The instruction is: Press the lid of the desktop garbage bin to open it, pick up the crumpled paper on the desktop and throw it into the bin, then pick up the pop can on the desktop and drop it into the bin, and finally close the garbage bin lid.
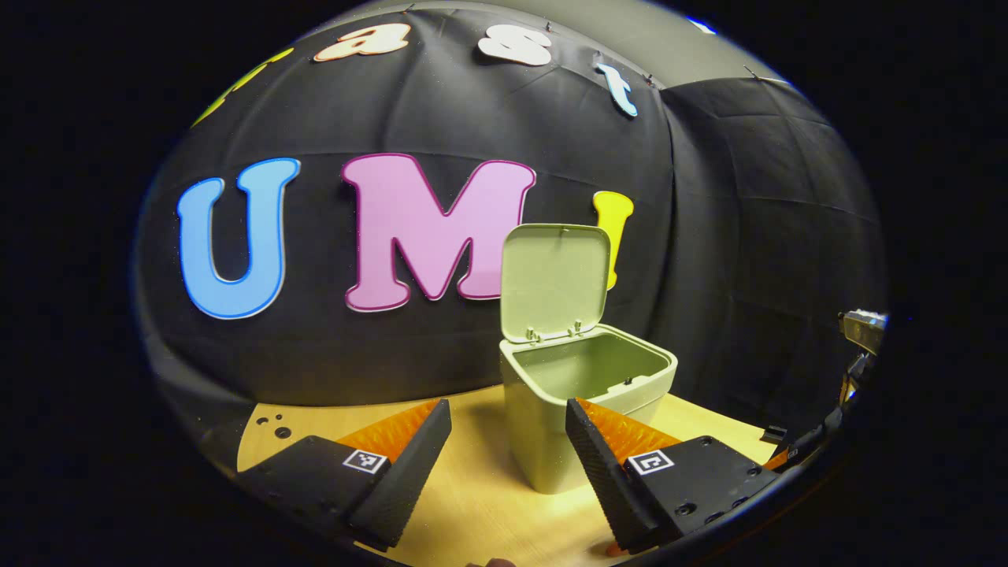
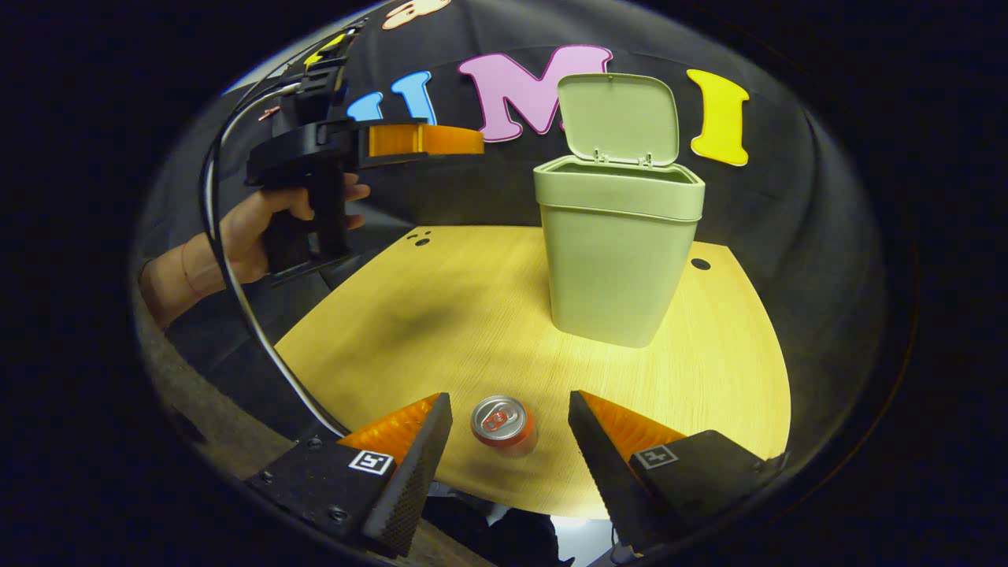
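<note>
— Where's the pop can (image 2: 504, 424)?
— Upright on the wooden surface (image 2: 441, 315), near its front edge, between the right gripper (image 2: 509, 441) jaws, which stand apart without touching it.
— And the bin (image 2: 618, 236)?
— Farther back on the surface, its lid (image 2: 618, 118) raised upright.
— The left gripper (image 1: 508, 449)?
— Jaws apart, holding nothing, pointing at the bin. In the right gripper view a hand (image 2: 260, 228) holds it up at left.
</note>
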A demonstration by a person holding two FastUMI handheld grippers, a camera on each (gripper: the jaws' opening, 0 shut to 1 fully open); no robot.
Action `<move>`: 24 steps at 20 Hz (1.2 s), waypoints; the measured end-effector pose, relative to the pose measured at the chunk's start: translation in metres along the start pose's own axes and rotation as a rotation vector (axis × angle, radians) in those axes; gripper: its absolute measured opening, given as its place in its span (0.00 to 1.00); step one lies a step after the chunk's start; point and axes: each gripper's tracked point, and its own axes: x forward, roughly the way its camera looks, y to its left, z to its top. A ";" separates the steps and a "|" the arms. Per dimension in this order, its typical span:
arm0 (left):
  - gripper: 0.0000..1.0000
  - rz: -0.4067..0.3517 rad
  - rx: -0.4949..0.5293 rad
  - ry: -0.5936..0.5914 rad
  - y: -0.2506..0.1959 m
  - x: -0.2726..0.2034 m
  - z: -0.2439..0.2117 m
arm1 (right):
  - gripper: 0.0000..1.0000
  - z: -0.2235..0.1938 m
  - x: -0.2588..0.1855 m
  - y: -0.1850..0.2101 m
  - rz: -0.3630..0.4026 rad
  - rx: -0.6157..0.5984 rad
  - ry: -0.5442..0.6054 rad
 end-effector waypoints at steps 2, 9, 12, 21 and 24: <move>0.95 0.030 -0.007 0.013 0.011 -0.020 -0.009 | 0.94 -0.007 0.008 0.004 0.018 -0.026 0.021; 0.95 0.140 -0.077 0.054 0.045 -0.083 -0.042 | 0.94 -0.031 0.037 0.008 0.042 -0.108 0.102; 0.95 0.183 -0.097 0.064 0.059 -0.106 -0.053 | 0.95 -0.038 0.047 0.011 0.051 -0.132 0.121; 0.96 0.274 -0.136 0.109 0.081 -0.143 -0.084 | 0.95 -0.067 0.072 0.009 0.064 -0.182 0.204; 0.96 0.295 -0.150 0.116 0.087 -0.151 -0.089 | 0.95 -0.073 0.077 0.009 0.068 -0.170 0.220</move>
